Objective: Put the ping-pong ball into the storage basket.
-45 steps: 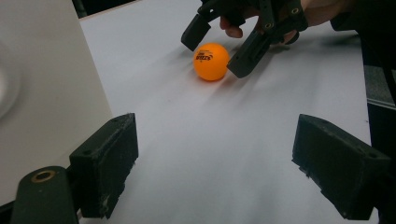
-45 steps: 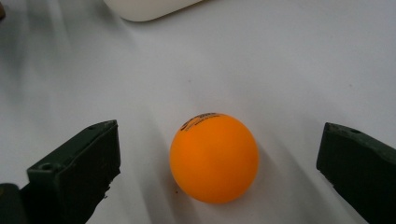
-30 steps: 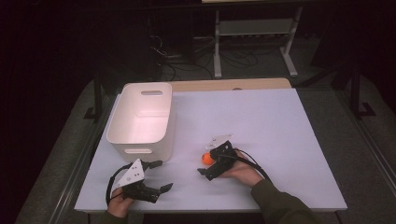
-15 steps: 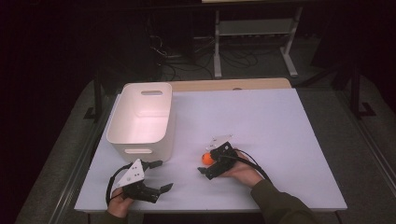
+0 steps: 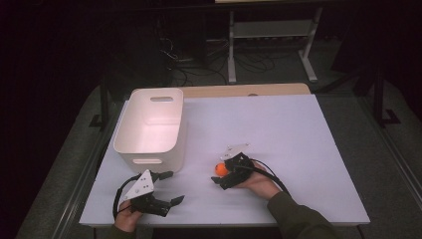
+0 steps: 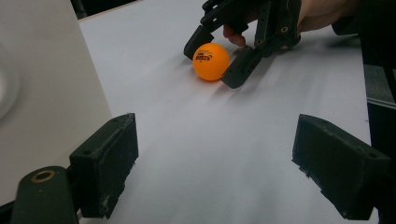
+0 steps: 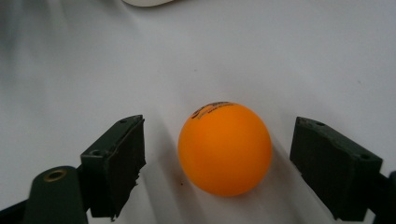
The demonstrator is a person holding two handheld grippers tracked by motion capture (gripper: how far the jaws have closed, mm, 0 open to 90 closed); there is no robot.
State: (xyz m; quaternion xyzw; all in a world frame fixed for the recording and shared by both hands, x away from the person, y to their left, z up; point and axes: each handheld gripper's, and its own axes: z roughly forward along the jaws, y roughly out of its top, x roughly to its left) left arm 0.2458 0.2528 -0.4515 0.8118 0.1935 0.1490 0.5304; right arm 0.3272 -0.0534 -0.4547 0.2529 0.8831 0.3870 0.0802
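An orange ping-pong ball (image 5: 219,169) rests on the white table (image 5: 278,129), right of the bin. My right gripper (image 5: 221,172) lies low around it, one jaw on each side. Its jaws have just been closing. In the right gripper view the ball (image 7: 225,148) sits between the pads (image 7: 116,163) with a gap on both sides, so the right gripper (image 7: 222,142) is open. My left gripper (image 5: 173,187) stands open and holds nothing at the front left. The left gripper (image 6: 219,154) faces the ball (image 6: 211,61) and the right gripper (image 6: 213,63).
A white plastic bin (image 5: 149,149) with handle slots stands at the table's left, just beyond my left gripper; its wall (image 6: 46,93) is close on the left in the left gripper view. A wooden strip (image 5: 244,90) edges the far side. The surroundings are dark.
The right gripper's jaws have drawn closer around the orange ball. Both hands and the ball have kept their places.
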